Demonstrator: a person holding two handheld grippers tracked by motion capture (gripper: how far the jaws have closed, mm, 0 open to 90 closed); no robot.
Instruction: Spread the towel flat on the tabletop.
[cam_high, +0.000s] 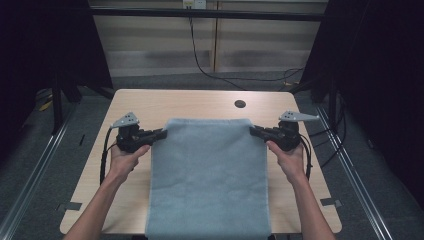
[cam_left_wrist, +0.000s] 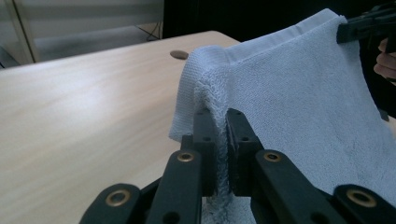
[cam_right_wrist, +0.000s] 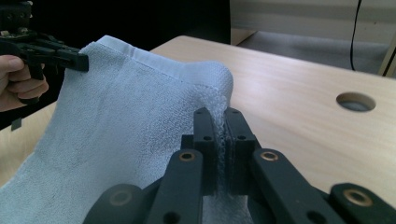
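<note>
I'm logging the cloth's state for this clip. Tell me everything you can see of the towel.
The towel is pale grey-blue terry with a flat hemmed band along its far edge. It is spread lengthwise over the wooden table, its near end hanging past the front edge. The left gripper and right gripper each pinch a far corner, jaws shut on bunched fabric, lifting that edge off the tabletop so it stretches between them. It looks clean and unfolded.

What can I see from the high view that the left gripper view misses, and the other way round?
High view alone: both forearms, the left gripper, the whole table and the towel hanging over its near edge. Left gripper view alone: its black jaws closed on a bunched towel corner, terry loops visible. Both share the towel, the right gripper, the round table hole and the wooden tabletop.
</note>
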